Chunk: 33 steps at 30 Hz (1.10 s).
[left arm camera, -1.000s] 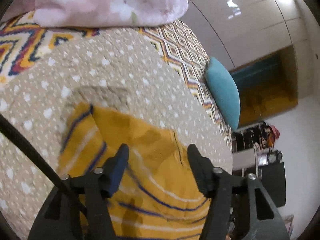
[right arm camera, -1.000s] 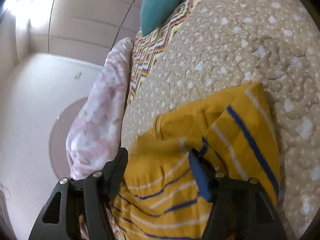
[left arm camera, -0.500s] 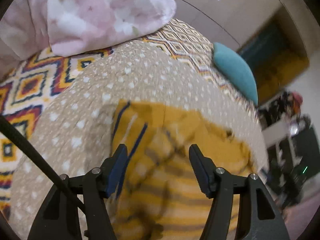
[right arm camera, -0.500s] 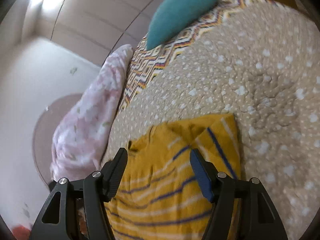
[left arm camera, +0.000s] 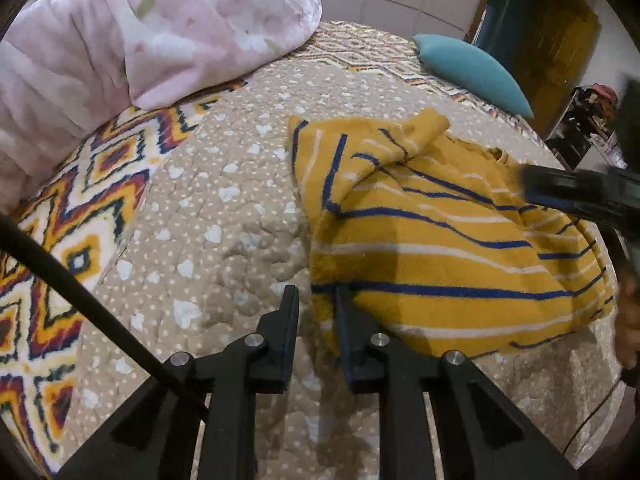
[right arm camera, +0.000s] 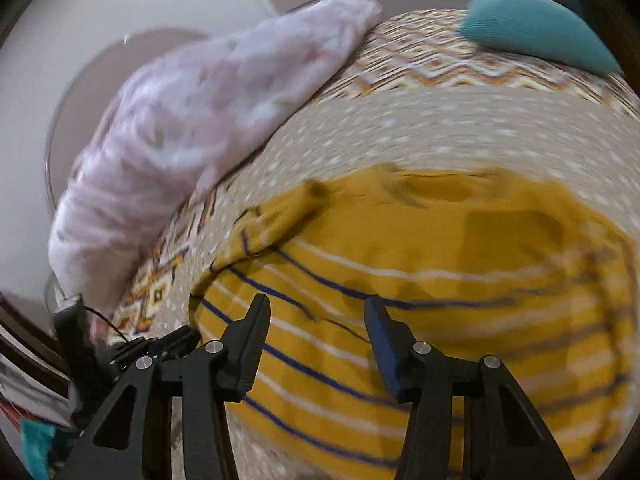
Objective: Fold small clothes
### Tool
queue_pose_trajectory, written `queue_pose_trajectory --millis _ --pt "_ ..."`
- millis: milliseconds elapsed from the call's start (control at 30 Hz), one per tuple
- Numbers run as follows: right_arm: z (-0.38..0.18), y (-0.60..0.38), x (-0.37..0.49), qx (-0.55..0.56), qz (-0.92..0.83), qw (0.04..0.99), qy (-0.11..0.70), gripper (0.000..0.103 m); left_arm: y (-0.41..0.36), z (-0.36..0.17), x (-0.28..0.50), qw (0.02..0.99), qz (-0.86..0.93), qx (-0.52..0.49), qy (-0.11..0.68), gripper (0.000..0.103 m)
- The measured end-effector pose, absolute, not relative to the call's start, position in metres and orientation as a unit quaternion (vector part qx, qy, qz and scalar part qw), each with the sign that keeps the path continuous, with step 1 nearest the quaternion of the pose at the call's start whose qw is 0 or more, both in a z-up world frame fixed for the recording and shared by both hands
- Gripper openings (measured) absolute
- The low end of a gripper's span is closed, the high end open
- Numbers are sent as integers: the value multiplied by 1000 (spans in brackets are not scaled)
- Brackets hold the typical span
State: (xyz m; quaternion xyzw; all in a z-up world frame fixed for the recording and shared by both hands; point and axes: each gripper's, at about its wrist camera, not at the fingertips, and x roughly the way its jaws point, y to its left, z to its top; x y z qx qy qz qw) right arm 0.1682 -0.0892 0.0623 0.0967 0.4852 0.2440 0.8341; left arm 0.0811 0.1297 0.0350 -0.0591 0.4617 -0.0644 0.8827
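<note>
A small mustard-yellow garment (left arm camera: 440, 248) with blue and white stripes lies rumpled on the beige dotted quilt (left arm camera: 224, 216), one sleeve folded across its top. My left gripper (left arm camera: 316, 300) is at the garment's near left corner, its jaws nearly closed with a narrow gap over the cloth edge; I cannot tell if they pinch it. My right gripper (right arm camera: 316, 312) is open and empty, hovering over the striped body of the garment (right arm camera: 420, 288). It also shows as a dark blurred bar in the left wrist view (left arm camera: 580, 196), over the garment's right side.
A pink floral blanket (left arm camera: 132, 36) is bunched at the back left. A teal cushion (left arm camera: 472, 72) lies at the back right. A zigzag-patterned bedspread (left arm camera: 60, 240) borders the quilt on the left. Furniture and clutter stand beyond the bed's right edge (left arm camera: 588, 120).
My left gripper has pulled back to the garment's near left corner and narrowed its jaws. My right gripper has swung over the garment, still open; its view is motion-blurred.
</note>
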Motion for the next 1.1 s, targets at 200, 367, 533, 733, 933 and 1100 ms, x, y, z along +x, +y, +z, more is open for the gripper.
queue_pose_trajectory --millis 200,367,533,733,933,1100 --pt "30 14 225 -37 229 822 520 49 134 20 75 889 -77 -89 442 18" --pt "16 56 263 -69 191 817 539 51 147 10 74 888 -78 -136 432 26" --pt "49 35 251 -34 189 843 503 51 147 7 73 889 -82 -139 428 29" --pt "85 -60 196 15 175 857 484 55 150 5 71 888 -87 -154 425 30" --pt "61 -199 167 31 56 863 501 55 147 6 70 891 -80 -139 425 31" --pt "44 -325 158 57 -118 861 492 74 145 6 70 891 -79 -137 425 31"
